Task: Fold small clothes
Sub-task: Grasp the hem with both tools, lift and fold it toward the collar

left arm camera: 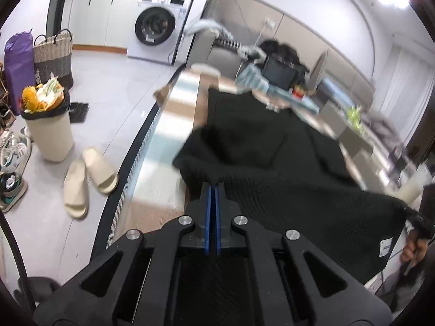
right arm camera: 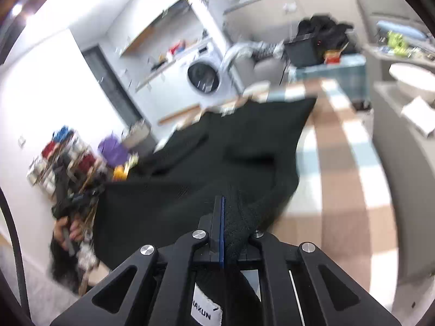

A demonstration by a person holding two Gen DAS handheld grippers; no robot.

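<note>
- Presently, item one: left gripper (left arm camera: 213, 186), black frame with blue-lined jaws pressed together, pinching one near edge of a black knit garment (left arm camera: 272, 149).
- Item two: right gripper (right arm camera: 227, 203), jaws closed with a bunched fold of the same black knit garment (right arm camera: 217, 149) clamped between them; cloth rolls over one finger and a white label (right arm camera: 205, 311) hangs beneath the jaws.
- Garment position: near edge raised between the two grippers, the remainder draped away over a table (left arm camera: 179, 103) covered in a checked cloth of brown, white and pale blue; far hem lies on that cloth.
- A second white tag (left arm camera: 385, 247) sits at the garment's near right corner in the left wrist view.
- Hands: the person's right hand (left arm camera: 413, 250) shows at the right edge of the left wrist view; the left hand (right arm camera: 68, 231) shows at the left of the right wrist view, wrapped round its gripper handle.
- Floor, left of the table: cream slippers (left arm camera: 87, 176), one pair; beige bin (left arm camera: 51, 130), overfilled; woven basket (left arm camera: 54, 54); purple bag (left arm camera: 17, 68); sneakers (left arm camera: 13, 157).
- Background: white front-loading washing machine (left arm camera: 157, 27) beneath a counter; dark laptop (left arm camera: 280, 72) at the table's far end, blurred.
- Both views are motion-blurred; fine detail of far objects cannot be told.
</note>
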